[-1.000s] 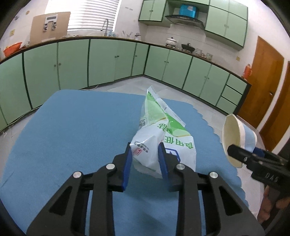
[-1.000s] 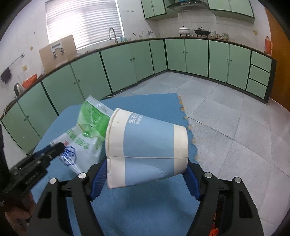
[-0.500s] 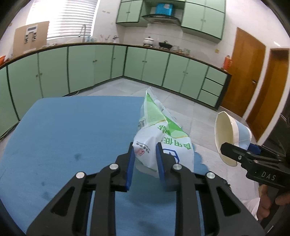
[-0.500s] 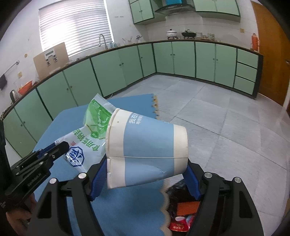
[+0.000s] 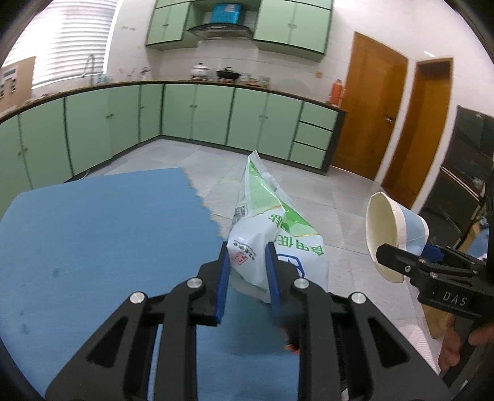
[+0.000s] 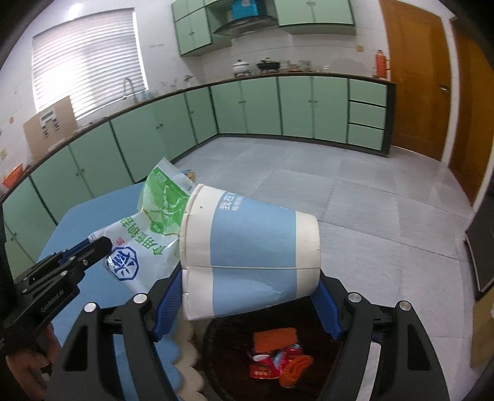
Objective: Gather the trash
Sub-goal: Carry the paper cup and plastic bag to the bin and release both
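From your left wrist camera, your left gripper (image 5: 247, 262) is clenched on the lower end of a white and green plastic bag (image 5: 268, 234), its blue pads (image 5: 223, 279) pressing the crumpled film from both sides. The bag stands up in the air past the scalloped edge of the blue table cover (image 5: 102, 234), over grey floor tiles (image 5: 308, 191). Off to the side your right gripper (image 5: 398, 256) carries a paper cup (image 5: 395, 231) with its open mouth turned toward this camera (part of your hand (image 5: 463, 342) shows under it). Behind runs an L of green cabinets (image 5: 197, 114), a range hood (image 5: 220, 29) above two pots, and two wooden doors (image 5: 373, 114).

From your right wrist camera, your right gripper (image 6: 247, 293) grasps the blue and white paper cup (image 6: 250, 250) lying sideways, jaws spread wide against its rim end and its base. Right below it sits a dark trash bin (image 6: 228, 348) with red and orange wrappers (image 6: 274, 354) inside, just beside the table cover (image 6: 92, 222). The bag (image 6: 148, 237) hangs just beside the cup, held by your left gripper (image 6: 98, 245). A blinded window (image 6: 89, 61) lights the counter
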`<action>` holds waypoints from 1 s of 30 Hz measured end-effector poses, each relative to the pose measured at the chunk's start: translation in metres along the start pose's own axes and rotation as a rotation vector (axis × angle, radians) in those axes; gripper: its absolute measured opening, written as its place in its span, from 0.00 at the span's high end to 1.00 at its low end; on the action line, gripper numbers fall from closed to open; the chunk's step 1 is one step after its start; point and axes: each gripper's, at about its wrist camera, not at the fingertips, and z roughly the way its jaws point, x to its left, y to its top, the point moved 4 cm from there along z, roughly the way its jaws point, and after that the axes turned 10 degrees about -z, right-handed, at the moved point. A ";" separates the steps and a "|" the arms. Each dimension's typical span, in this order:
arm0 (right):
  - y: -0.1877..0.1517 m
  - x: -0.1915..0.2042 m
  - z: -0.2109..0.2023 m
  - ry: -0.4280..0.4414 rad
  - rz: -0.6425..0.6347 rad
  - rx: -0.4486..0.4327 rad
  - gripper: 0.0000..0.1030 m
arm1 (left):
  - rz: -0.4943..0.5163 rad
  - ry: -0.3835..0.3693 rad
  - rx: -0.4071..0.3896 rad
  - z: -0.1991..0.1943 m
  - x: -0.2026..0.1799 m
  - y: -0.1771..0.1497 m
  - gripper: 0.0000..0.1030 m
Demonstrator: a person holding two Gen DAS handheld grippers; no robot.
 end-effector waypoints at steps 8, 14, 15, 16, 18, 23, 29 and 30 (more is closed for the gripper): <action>-0.019 -0.038 -0.017 -0.057 0.041 0.006 0.29 | 0.054 -0.070 0.038 0.014 -0.046 -0.019 0.80; -0.034 -0.055 -0.019 -0.082 0.071 0.026 0.29 | 0.085 -0.095 0.081 0.030 -0.066 -0.032 0.80; -0.037 -0.058 -0.018 -0.084 0.075 0.031 0.29 | 0.090 -0.095 0.090 0.034 -0.067 -0.033 0.80; -0.039 -0.060 -0.016 -0.085 0.080 0.036 0.29 | 0.093 -0.095 0.100 0.037 -0.068 -0.034 0.80; -0.046 -0.065 -0.013 -0.087 0.091 0.048 0.29 | 0.099 -0.094 0.132 0.045 -0.067 -0.040 0.80; -0.054 -0.073 -0.004 -0.082 0.107 0.069 0.29 | 0.106 -0.085 0.198 0.060 -0.066 -0.050 0.75; -0.051 -0.072 0.001 -0.079 0.101 0.073 0.29 | 0.074 -0.083 0.196 0.063 -0.062 -0.047 0.45; -0.051 -0.072 0.002 -0.078 0.101 0.074 0.29 | 0.071 -0.084 0.193 0.062 -0.062 -0.046 0.45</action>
